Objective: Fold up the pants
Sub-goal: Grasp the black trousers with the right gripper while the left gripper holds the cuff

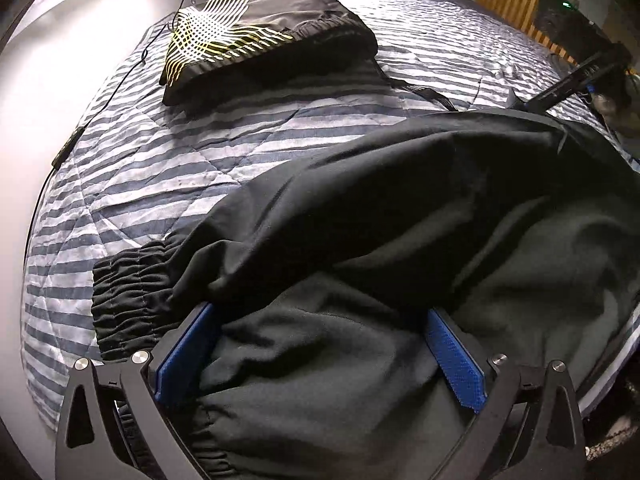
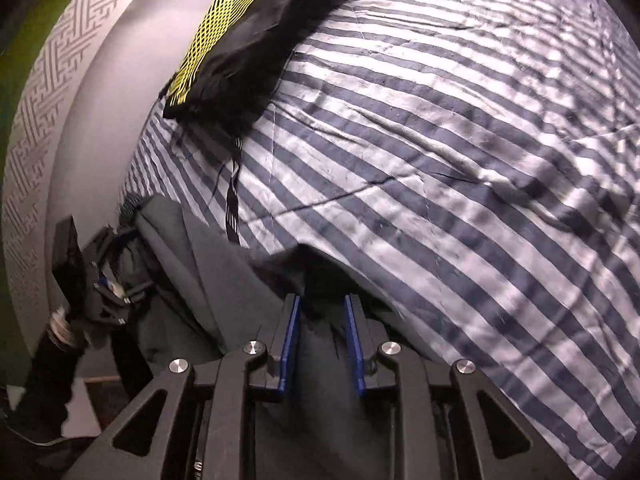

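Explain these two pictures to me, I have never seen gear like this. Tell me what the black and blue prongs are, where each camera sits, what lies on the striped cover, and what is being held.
The prongs are hand-held grippers, one in each of a person's hands, each carrying its own camera looking along its fingers. The left camera shows the left gripper wide open over dark pants, gripping nothing. The right camera shows the right gripper, jaws narrow, with dark cloth between them; whether they pinch it is unclear. Farther back on the striped bedcover lies a folded black garment with a yellow pattern.
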{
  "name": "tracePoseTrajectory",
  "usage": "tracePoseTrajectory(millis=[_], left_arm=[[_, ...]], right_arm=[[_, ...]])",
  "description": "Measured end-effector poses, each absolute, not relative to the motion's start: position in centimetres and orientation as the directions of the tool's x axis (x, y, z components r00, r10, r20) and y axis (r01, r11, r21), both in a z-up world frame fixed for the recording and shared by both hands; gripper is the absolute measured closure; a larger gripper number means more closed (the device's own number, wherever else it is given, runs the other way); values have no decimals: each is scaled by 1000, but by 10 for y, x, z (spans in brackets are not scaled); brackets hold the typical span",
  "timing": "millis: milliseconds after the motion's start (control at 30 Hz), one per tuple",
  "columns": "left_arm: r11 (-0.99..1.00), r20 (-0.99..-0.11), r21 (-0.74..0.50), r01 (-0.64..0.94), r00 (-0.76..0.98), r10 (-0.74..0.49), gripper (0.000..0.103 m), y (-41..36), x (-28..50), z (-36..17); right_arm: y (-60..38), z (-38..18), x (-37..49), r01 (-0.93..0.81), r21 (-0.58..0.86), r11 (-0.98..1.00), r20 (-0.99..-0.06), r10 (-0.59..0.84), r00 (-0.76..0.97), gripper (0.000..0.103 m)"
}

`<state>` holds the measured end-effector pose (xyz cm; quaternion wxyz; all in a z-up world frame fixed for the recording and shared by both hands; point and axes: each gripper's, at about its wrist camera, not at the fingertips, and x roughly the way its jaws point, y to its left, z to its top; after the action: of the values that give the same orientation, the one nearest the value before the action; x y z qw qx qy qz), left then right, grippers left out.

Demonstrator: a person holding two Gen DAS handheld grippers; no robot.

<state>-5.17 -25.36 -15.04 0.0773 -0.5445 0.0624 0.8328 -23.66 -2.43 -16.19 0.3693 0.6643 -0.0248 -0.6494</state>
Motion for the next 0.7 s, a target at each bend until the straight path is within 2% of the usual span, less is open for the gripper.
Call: tracePoseTrajectory(millis=[167, 200, 233, 467, 633, 700], left_arm=[[-984, -911, 1, -180, -407, 73, 0, -253, -41, -142], [-984, -909, -6, -175, -408, 78, 0, -254, -41, -142], [-984, -910, -5, -176, -407, 78, 0, -255, -43, -143], [-980, -913, -5, -198, -399, 85, 0, -256, -45, -146], [-980, -911, -6, -199, -402, 87, 0, -255, -46, -146], [-980, -912, -16, -198, -399, 95, 0, -257, -47, -146]], right_arm=[[-33, -170, -240, 427, 556, -713, -828, -523, 205, 83], [-37, -167, -237, 445, 548, -708, -832, -516, 204, 88], [-39, -164, -236, 455, 547, -702, -832, -515, 206, 102], [-42, -119, -271, 481, 538, -692, -818, -566, 100, 102], [-70, -151, -277, 568, 372, -735, -911, -407, 69, 103], [-73, -160, -278, 578, 347, -739, -923, -379, 69, 102]])
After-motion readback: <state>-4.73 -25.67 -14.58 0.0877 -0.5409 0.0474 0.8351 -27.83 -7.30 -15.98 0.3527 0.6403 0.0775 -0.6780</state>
